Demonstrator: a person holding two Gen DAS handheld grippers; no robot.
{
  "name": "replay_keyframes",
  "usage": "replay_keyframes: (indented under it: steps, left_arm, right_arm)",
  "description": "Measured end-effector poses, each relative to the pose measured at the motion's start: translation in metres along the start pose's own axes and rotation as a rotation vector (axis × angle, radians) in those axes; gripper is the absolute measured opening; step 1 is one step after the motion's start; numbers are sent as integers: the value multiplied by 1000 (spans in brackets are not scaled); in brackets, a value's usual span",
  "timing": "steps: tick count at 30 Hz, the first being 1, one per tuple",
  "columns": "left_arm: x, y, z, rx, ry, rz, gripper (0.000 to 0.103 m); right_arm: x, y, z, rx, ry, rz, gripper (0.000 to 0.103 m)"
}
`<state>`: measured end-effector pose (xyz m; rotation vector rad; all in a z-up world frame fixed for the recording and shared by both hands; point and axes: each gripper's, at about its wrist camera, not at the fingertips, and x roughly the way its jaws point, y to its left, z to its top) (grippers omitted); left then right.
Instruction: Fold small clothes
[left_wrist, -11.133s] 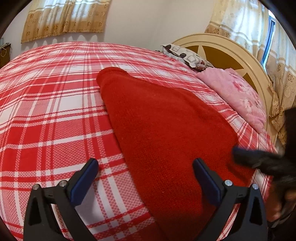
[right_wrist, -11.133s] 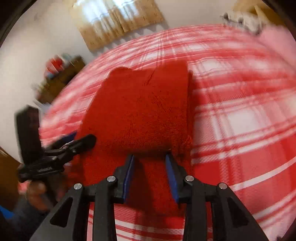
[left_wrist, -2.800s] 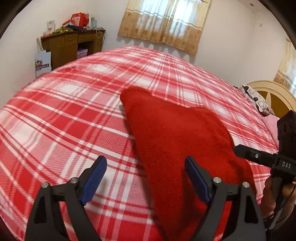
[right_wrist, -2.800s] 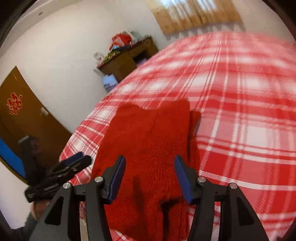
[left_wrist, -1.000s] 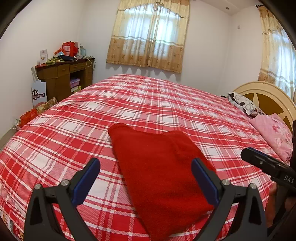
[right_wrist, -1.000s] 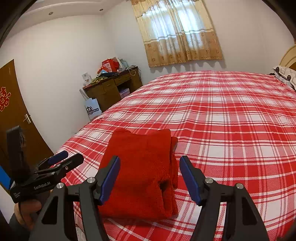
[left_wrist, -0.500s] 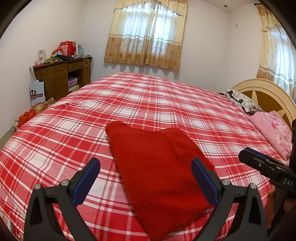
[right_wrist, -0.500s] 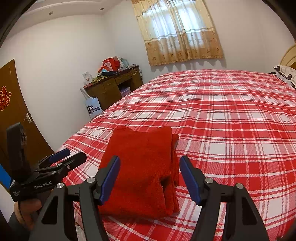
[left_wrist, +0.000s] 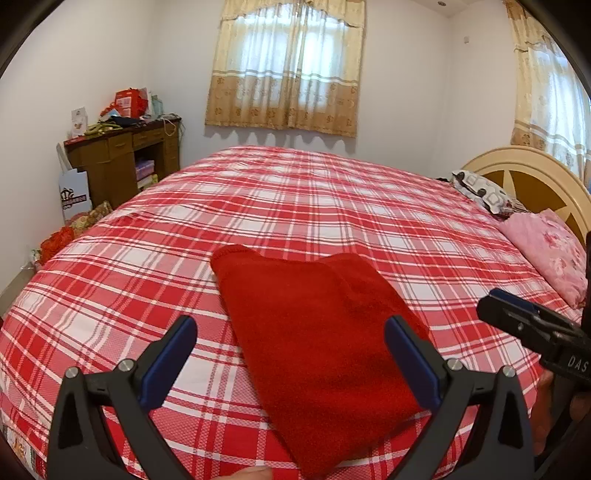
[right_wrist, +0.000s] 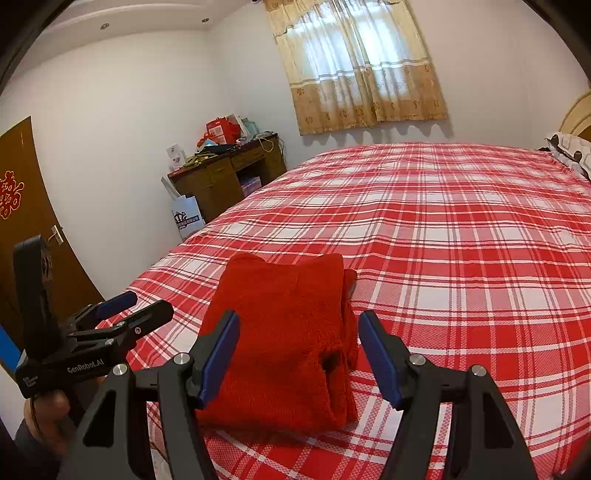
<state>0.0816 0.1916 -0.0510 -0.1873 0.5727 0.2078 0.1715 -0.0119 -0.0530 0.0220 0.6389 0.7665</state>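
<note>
Item: red knitted garment (left_wrist: 317, 339), folded into a thick rectangle, lying flat near the front edge of the red plaid bedspread (left_wrist: 332, 206); layered edges show on its right side in the right wrist view. Handling, by judgement: soft, light, limp, fuzzy, not slippery; best pinched through all layers at a corner or folded edge. Left gripper (left_wrist: 291, 354): jaws wide apart, empty, held above the garment; right gripper (right_wrist: 299, 350): likewise apart, empty.

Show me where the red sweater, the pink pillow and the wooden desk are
red sweater (left_wrist: 317, 328), left wrist view, middle of its folded top.
pink pillow (left_wrist: 550, 251), left wrist view, its flowered top.
wooden desk (right_wrist: 221, 177), right wrist view, its drawer front.
</note>
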Motion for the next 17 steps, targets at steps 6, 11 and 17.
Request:
replay_keyframes:
  steps: [6, 11, 17]
  left_arm:
    - [-2, -1, 2, 21, -10, 41, 103]
    - [0, -2, 2, 38, -12, 54, 103]
    - [1, -1, -1, 42, -19, 50, 103]
  right_arm:
    - [-1, 1, 0, -5, -2, 2, 68]
    - [2, 3, -3, -12, 11, 5, 68]
    - [2, 2, -4, -12, 17, 7, 68]
